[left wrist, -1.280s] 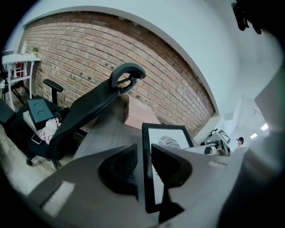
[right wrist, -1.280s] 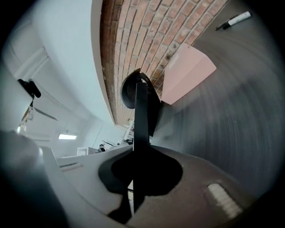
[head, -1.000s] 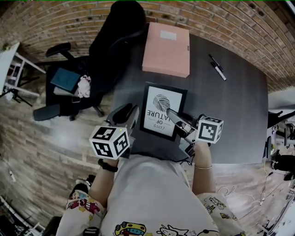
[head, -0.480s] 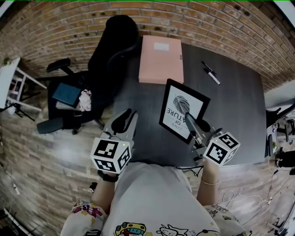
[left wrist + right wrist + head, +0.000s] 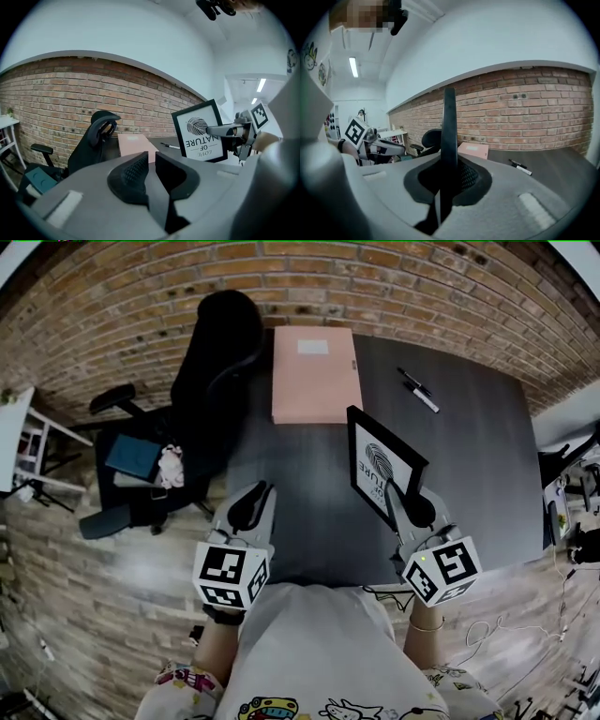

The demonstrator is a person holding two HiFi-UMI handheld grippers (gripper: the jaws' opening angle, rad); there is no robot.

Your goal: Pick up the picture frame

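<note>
Right claw [image 5: 409, 498] over desk [image 5: 478, 456], brick wall [image 5: 141, 296]

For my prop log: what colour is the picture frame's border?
Black; the picture frame shows best in the left gripper view.

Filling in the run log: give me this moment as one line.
picture frame: tilted upright over table | right gripper: shut on frame edge | left gripper: nothing between jaws, jaws just been closing
</note>
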